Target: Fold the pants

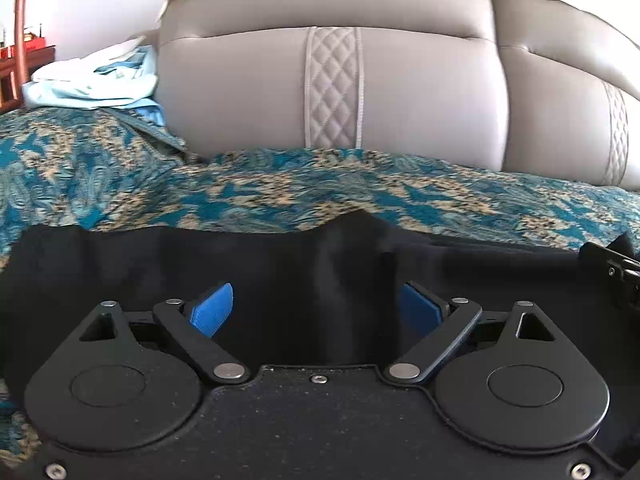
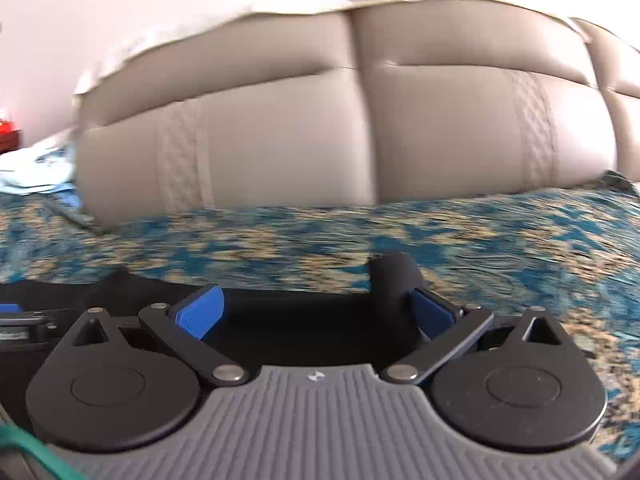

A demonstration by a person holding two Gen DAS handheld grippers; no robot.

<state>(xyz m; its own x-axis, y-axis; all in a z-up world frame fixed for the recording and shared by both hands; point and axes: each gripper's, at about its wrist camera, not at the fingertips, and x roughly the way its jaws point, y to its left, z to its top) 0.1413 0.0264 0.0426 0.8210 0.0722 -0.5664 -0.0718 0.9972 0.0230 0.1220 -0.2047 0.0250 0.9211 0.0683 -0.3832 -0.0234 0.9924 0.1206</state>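
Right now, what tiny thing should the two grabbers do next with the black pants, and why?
Probably close both sets of jaws on the black fabric pants. The left gripper and right gripper sit wide open over the dark cloth on the teal patterned bedspread, so nothing looks gripped yet.

Both wrist cameras sit low over the bed, each looking forward between its own blue pads (image 1: 212, 310) toward the padded headboard (image 1: 332, 88), which fills the upper half of each frame. The left view is close above the black pants (image 1: 280, 264) (the other gripper's body pokes in at its right edge). Both views share the headboard, the patterned bedspread (image 2: 280, 236) and the pale blue cloth (image 1: 96, 84) at upper left.
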